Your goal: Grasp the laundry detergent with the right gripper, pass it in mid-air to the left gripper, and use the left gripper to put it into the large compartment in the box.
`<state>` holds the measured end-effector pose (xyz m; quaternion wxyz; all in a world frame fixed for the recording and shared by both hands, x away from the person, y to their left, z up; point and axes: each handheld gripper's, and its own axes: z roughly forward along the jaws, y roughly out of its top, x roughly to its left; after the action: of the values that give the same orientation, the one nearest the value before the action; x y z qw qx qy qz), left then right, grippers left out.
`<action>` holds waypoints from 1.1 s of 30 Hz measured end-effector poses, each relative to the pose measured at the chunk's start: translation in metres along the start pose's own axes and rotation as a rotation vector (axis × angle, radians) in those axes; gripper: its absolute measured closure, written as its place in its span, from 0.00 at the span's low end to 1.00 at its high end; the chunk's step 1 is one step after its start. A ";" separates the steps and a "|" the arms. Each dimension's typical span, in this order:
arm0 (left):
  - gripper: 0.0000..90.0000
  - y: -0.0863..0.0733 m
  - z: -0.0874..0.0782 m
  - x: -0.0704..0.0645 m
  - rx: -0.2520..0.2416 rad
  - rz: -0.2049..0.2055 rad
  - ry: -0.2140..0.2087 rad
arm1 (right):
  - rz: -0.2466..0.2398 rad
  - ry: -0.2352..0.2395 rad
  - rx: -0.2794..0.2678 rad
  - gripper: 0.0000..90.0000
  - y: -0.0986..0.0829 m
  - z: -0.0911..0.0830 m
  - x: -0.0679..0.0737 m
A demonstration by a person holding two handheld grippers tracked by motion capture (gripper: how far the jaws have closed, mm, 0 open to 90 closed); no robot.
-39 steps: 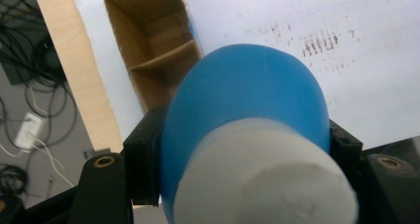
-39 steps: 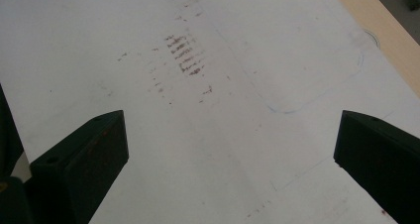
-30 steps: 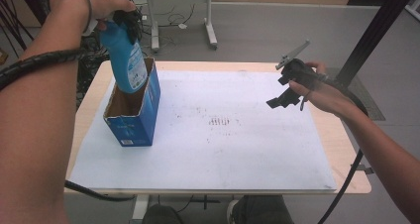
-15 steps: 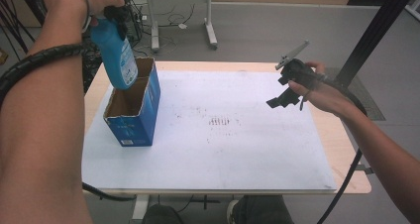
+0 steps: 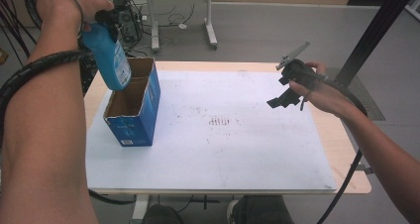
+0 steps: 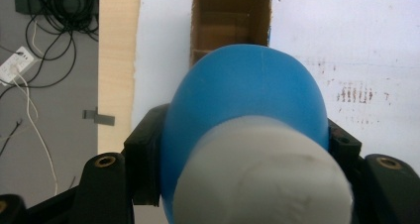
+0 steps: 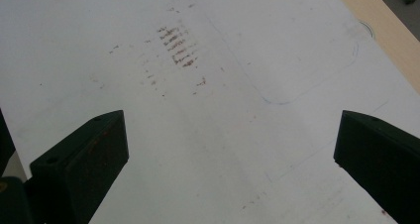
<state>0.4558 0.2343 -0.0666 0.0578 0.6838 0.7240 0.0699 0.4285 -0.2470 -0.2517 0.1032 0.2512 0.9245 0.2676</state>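
In the high view, the left gripper (image 5: pixel 104 23) is raised at the far left of the table (image 5: pixel 346 179), clamped on the upper end of a blue bottle (image 5: pixel 113 60). The bottle hangs tilted, cap end up, its lower end over the open top of the blue cardboard box (image 5: pixel 141 120) that stands on the white sheet (image 5: pixel 223 149) at the table's left side. Whether the bottle's base touches the box rim cannot be told from here. The right gripper (image 5: pixel 289 87) hovers above the right part of the sheet, well apart from box and bottle, with nothing in it.

In the left gripper view, the camera looks down the bottle (image 6: pixel 247 110): its white cap (image 6: pixel 262 179) is nearest, the rounded blue shoulder beyond it, and the black jaws press on either side. Below lies the brown inside of the box (image 6: pixel 230 21), just under the bottle.

In the right gripper view, the two jaws stand wide apart over the bare, stained sheet (image 7: pixel 223 135), and a strip of the wooden table (image 7: pixel 381 40) shows at the far right.

The bottle looks like smooth, stiff plastic, likely slippery, and if filled, heavy below the grip, so it may swing. Holding just under the cap, where the shoulder widens, should keep it from sliding through. The box is light cardboard and could tip if the bottle knocks its wall.
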 end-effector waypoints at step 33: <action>0.40 -0.007 0.081 0.004 0.034 0.022 -0.010 | -0.010 0.004 0.017 0.00 0.001 0.008 0.003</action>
<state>0.4628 0.2394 -0.1474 0.0491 0.6931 0.7171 0.0548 0.4291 -0.2408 -0.2577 0.1004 0.2468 0.9282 0.2596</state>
